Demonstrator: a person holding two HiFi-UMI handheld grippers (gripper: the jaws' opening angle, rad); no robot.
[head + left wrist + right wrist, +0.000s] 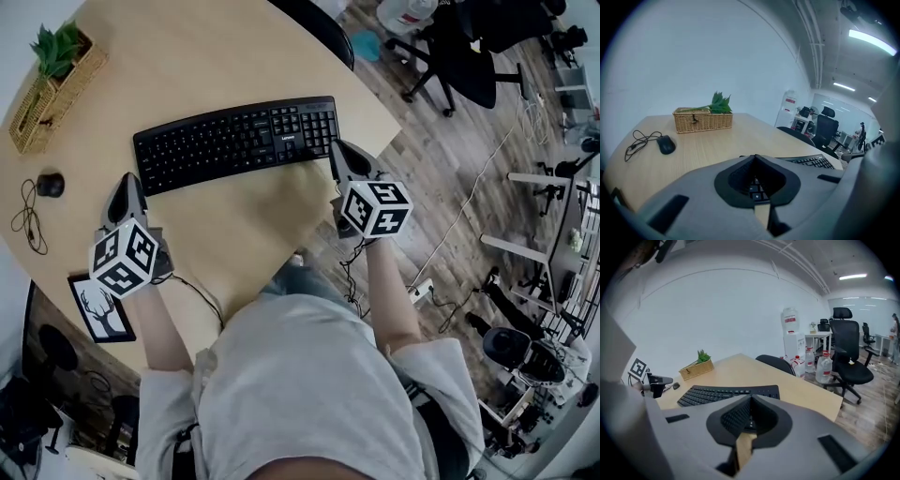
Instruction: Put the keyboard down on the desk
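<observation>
Tongs on both sides are pressed together with nothing between them. The left tongs (127, 186) sit by one short end of the keyboard (234, 141) and the right tongs (344, 153) by the other, which suits a long thing handled from both ends at once. It lies flat on the worktop (216, 56), keys up and free of either grip, so the put-down looks done. The mouse (50, 184) and plant basket (52, 80) stand well apart, out of its way.

black keyboard (234, 142), tan desk (216, 66) (wood grain), green plant (58, 45)
</observation>
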